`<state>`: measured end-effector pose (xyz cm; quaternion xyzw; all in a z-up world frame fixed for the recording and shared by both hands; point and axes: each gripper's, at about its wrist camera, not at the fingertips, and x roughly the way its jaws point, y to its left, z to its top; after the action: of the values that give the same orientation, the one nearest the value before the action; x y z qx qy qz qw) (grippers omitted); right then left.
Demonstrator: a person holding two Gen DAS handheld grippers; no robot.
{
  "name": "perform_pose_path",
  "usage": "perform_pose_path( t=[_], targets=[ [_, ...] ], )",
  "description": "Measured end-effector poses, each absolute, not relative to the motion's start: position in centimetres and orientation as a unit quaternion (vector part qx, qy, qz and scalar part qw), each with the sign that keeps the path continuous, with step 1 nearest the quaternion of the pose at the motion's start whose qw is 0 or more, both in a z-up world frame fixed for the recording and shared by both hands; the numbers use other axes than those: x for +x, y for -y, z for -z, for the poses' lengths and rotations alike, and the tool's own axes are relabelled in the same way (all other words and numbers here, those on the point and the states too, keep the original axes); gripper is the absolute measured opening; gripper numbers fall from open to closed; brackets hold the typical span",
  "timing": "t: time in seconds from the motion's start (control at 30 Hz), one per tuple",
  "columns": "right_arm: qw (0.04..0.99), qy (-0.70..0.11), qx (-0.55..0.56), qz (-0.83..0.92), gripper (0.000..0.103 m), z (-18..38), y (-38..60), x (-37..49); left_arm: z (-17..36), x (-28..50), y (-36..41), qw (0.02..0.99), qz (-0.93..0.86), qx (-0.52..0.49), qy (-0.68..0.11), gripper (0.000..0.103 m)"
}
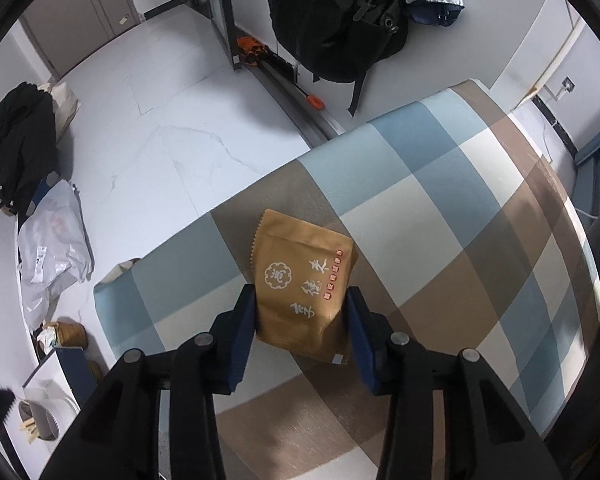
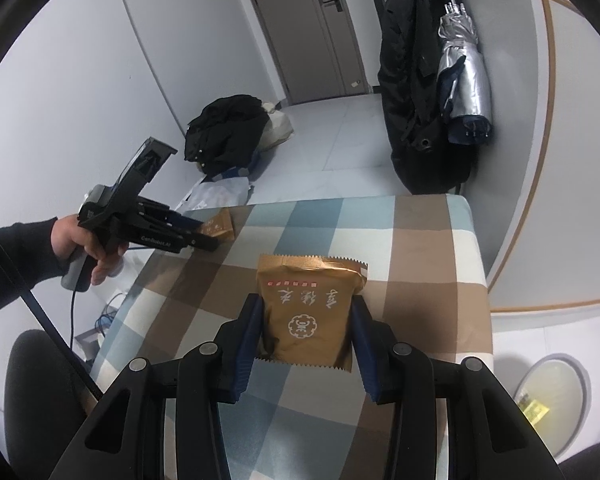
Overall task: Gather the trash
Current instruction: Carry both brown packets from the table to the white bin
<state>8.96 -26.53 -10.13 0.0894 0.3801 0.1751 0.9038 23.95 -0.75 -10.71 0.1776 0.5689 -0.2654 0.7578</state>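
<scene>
while each brown packet (image 1: 304,288) (image 2: 306,312) is clamped between half-closed fingers (image 1: 244,320) (image 2: 246,340), long axis forward, the bin (image 2: 556,400) is seen lower right.

The desk (image 2: 420,240) was covered with a checked cloth (image 1: 440,200) in blue, brown and cream squares. One brown packet (image 1: 304,280) lay on it near the left edge; whether the second packet (image 2: 312,312) touched the cloth could not be told. The cloth lay flat, wrapping over the edges.
</scene>
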Motion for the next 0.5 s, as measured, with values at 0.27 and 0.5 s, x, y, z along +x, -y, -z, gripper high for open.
perform_pose_path(
  t=[0.27, 0.5],
  targets=[
    [0.915, -0.354, 0.097, -0.168, 0.042, 7.9, 28.3, 7.3, 7.9, 22.2, 2.0, 0.778, 0.259, 0.147, -0.553, 0.038],
    [0.935, -0.31, 0.112, -0.129, 0.042, 4.3, 33.6, 4.8, 2.1, 19.1, 7.7, 0.819, 0.279, 0.146, -0.48, 0.038]
  ],
)
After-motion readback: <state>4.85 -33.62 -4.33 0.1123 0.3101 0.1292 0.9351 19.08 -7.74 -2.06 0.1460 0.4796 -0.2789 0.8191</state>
